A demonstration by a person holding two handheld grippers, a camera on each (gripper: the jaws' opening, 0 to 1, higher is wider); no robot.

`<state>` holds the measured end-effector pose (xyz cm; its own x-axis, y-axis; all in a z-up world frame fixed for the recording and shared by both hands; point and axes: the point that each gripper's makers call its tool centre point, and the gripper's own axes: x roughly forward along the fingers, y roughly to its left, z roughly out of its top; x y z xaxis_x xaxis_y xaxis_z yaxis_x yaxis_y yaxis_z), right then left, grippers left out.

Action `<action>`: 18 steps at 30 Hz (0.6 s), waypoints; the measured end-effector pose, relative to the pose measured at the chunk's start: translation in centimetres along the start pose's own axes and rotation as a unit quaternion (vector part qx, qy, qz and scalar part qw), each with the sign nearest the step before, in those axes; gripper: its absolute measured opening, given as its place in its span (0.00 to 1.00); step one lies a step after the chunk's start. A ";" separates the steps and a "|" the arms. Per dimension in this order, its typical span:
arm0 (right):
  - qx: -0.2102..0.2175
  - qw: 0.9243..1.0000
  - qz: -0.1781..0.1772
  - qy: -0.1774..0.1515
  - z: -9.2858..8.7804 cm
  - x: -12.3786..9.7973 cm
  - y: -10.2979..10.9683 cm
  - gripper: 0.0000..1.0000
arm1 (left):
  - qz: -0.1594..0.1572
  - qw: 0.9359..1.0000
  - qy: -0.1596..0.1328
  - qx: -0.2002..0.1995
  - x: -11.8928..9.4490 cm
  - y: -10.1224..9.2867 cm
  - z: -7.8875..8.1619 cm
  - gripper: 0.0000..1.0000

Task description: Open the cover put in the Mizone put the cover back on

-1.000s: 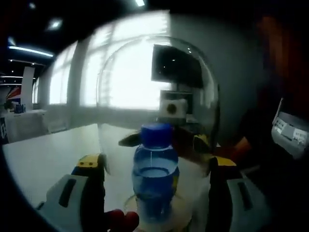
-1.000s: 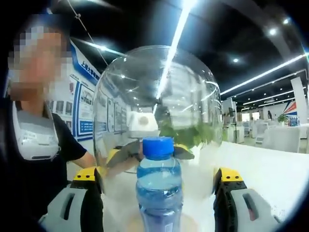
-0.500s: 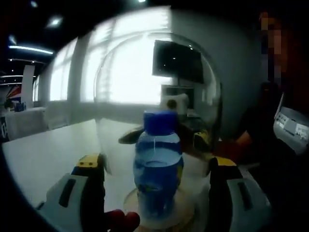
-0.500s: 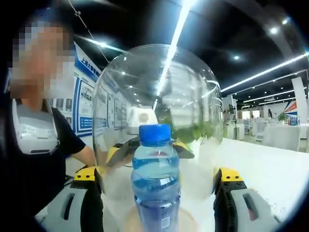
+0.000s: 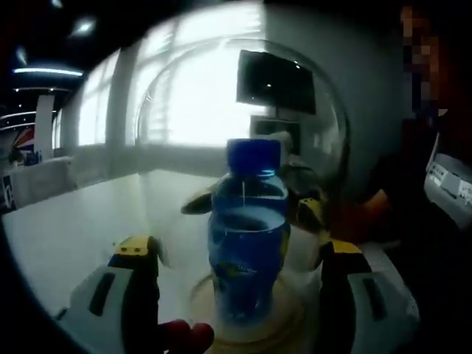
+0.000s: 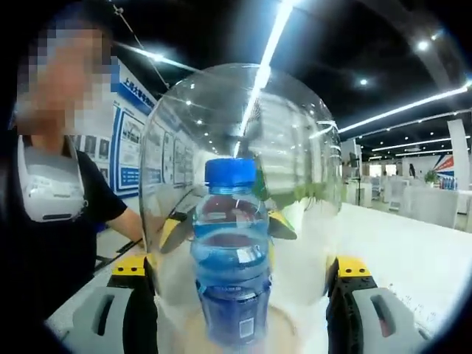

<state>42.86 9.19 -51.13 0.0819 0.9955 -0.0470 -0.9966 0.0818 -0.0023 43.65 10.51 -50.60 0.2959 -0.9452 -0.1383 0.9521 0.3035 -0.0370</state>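
I am gripping the clear glass dome cover [image 6: 243, 192] from opposite sides, my left claw [image 5: 240, 254] and right claw [image 6: 240, 269] each clenched on its wall. At frame centre, the blue-capped Mizone bottle [image 5: 248, 236] is standing upright inside, on a round pale base [image 5: 247, 328] on the white table [image 5: 66, 236].

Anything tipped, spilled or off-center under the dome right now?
Nothing stands out. The Mizone bottle stands upright on the round base, cap on, inside the clear dome cover. No liquid shows on the white table. Both grippers flank the dome with their jaws apart.
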 end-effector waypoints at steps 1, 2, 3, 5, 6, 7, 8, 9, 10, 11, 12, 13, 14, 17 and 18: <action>0.001 1.000 0.000 -0.002 0.0 0.0 -0.1 0.90 | 0.000 1.000 -0.003 -0.001 0.0 0.1 0.1 0.77; 0.003 1.000 0.000 -0.004 0.0 0.0 -0.1 0.90 | 0.000 1.000 -0.002 -0.001 0.1 0.2 0.1 0.77; 0.004 1.000 0.001 -0.004 0.0 -0.1 -0.1 0.90 | 0.001 1.000 -0.003 -0.002 0.1 0.3 0.1 0.77; 0.003 1.000 0.001 -0.006 0.0 -0.1 0.0 0.90 | 0.001 1.000 -0.003 0.000 0.2 0.3 0.2 0.77; 0.002 1.000 0.001 -0.005 -0.1 -0.1 -0.1 0.90 | 0.002 1.000 -0.002 0.001 0.2 0.3 0.1 0.77; 0.000 1.000 0.001 -0.003 -0.2 -0.1 -0.1 0.90 | 0.003 1.000 0.000 0.003 0.2 0.3 0.1 0.77; -0.001 1.000 0.001 -0.001 -0.3 -0.1 -0.1 0.90 | 0.003 1.000 0.002 0.006 0.2 0.4 0.1 0.77; -0.001 1.000 0.001 -0.003 -0.3 -0.1 -0.1 0.90 | 0.004 1.000 0.001 0.006 0.2 0.4 0.1 0.77; 0.000 1.000 0.001 -0.004 -0.2 -0.1 -0.1 0.90 | 0.004 1.000 0.002 0.005 0.1 0.4 0.1 0.77; 0.000 1.000 0.001 -0.006 -0.2 -0.1 -0.1 0.90 | 0.004 1.000 0.000 0.005 0.0 0.4 0.1 0.77; 0.000 1.000 0.001 -0.007 -0.2 -0.1 -0.1 0.90 | 0.005 1.000 -0.001 0.005 0.0 0.5 0.1 0.77; 0.000 1.000 0.001 -0.008 -0.2 -0.1 -0.1 0.90 | 0.005 1.000 -0.001 0.004 0.0 0.4 0.1 0.77; 0.000 1.000 0.001 -0.013 -0.2 -0.1 -0.1 0.90 | 0.005 1.000 -0.001 0.004 0.0 0.5 0.1 0.77; -0.001 1.000 0.001 -0.016 -0.2 -0.1 -0.1 0.90 | 0.005 1.000 -0.002 0.005 -0.1 0.5 0.1 0.77; -0.002 1.000 0.001 -0.017 -0.2 -0.1 -0.1 0.90 | 0.005 1.000 -0.003 0.006 -0.1 0.5 0.1 0.77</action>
<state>42.94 9.03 -51.28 0.0800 0.9967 -0.0135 -0.9968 0.0799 -0.0057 44.13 10.73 -50.49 0.3067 -0.9426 -0.1324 0.9497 0.3123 -0.0239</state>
